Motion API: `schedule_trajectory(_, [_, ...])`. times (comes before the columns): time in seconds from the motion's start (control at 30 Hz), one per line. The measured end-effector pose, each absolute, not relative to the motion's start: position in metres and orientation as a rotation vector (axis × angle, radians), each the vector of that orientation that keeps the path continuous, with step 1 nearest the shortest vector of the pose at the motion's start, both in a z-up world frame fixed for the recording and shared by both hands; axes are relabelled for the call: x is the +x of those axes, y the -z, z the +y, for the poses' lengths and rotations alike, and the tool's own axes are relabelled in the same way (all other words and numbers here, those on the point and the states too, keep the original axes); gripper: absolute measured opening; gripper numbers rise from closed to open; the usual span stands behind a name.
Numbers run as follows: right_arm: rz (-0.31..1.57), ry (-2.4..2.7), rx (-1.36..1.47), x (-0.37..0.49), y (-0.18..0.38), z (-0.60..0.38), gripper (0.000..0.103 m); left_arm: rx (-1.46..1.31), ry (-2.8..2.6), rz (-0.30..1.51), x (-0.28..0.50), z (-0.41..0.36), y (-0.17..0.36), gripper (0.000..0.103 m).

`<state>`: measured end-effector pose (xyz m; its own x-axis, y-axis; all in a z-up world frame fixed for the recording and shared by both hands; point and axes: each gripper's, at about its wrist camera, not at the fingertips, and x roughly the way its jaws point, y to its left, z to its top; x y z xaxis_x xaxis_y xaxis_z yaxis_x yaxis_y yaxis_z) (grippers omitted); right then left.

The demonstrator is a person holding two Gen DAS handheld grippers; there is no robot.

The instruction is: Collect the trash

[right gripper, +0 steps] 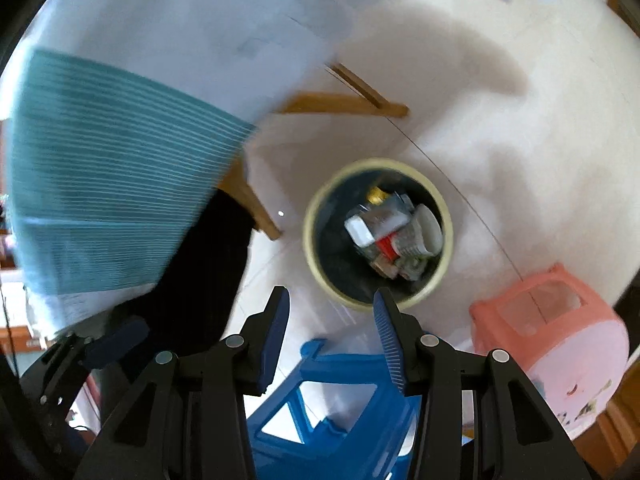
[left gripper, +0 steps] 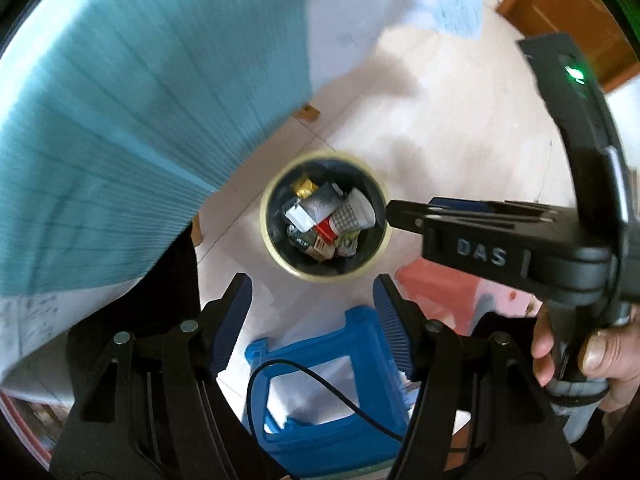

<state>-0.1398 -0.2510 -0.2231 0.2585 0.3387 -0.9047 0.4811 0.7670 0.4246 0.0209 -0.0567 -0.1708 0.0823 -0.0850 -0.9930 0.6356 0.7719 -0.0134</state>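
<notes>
Pale tiled floor (left gripper: 440, 128) fills the left wrist view, with a teal ribbed cloth (left gripper: 140, 100) hanging over the table edge at upper left. Below stands a round cream-rimmed waste bin (left gripper: 276, 254), holding a patterned paper cup (left gripper: 354, 212), a red and white carton (left gripper: 320, 220) and other wrappers. The left gripper (left gripper: 312, 300) hovers above it, jaws spread wide and empty, over a blue plastic stool (left gripper: 320, 412). The right gripper (left gripper: 394, 212) reaches in from the right, gripped by a hand (left gripper: 592, 360), its tip at the bin's rim; I cannot tell its jaws here.

From the right wrist view, blurred, the same bin (right gripper: 312, 256) sits on the floor beyond the right gripper (right gripper: 330, 300), whose jaws gape empty. A pink plastic stool (right gripper: 560, 340) stands just right of the bin, the blue stool (right gripper: 332, 416) beneath.
</notes>
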Motion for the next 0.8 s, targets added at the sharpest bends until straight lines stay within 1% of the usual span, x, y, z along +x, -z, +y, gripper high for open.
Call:
schedule_trajectory(0.17, [1.267, 0.043, 0.624, -0.126, 0.153, -0.244, 0.045, 0.366, 0.52, 1.339, 0.032, -0.041, 0.124, 0.06])
schedule_trajectory(0.3, [1.198, -0.012, 0.455, -0.118, 0.096, -0.239, 0.051, 0.261, 0.449, 1.27, 0.039, -0.03, 0.083, 0.06])
schedule_trajectory(0.4, [1.122, -0.043, 0.359, -0.116, 0.058, -0.24, 0.052, 0.192, 0.393, 1.204, 0.04, -0.024, 0.053, 0.06])
schedule_trajectory(0.63, [0.959, -0.089, 0.281, -0.114, -0.003, -0.243, 0.055, 0.114, 0.299, 1.07, 0.028, -0.023, 0.005, 0.06])
schedule_trajectory(0.8, [0.868, -0.102, 0.209, -0.119, -0.032, -0.234, 0.056, 0.082, 0.242, 1.002, 0.015, -0.025, -0.013, 0.06])
